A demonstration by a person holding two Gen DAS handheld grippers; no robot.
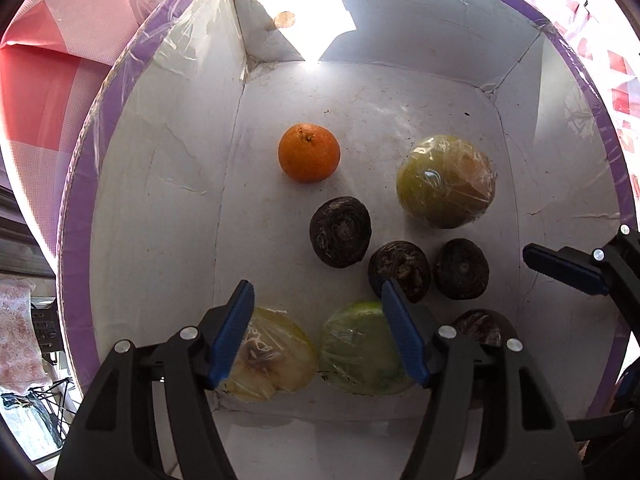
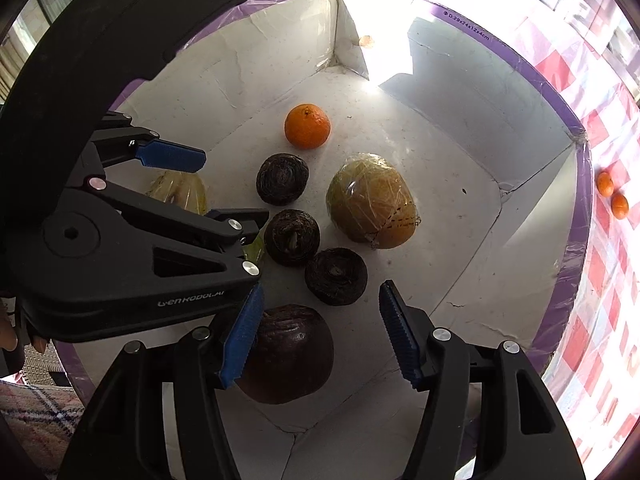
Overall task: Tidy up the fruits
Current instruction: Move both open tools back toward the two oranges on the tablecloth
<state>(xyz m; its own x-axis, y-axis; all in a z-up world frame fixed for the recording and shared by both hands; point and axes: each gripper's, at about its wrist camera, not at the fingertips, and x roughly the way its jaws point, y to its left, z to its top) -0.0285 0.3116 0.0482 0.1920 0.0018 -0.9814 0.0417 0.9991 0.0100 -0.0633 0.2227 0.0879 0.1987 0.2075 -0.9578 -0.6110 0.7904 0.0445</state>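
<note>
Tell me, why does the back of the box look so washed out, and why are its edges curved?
Left wrist view: sunlight blows out the box's far wall to pure white, while the orange stays sharp. Right wrist view: a similar glare patch on the far wall. Both views: the fisheye lens bends the purple rim into an arc and darkens the corners.

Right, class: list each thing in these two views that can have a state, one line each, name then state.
left hand-held gripper: open, holding nothing
right hand-held gripper: open, holding nothing
box: open-topped, holding fruit
orange: unwrapped, loose in box
large wrapped fruit: wrapped in clear film
dark fruits: unwrapped, resting in box
two small oranges: outside box, on cloth
</note>
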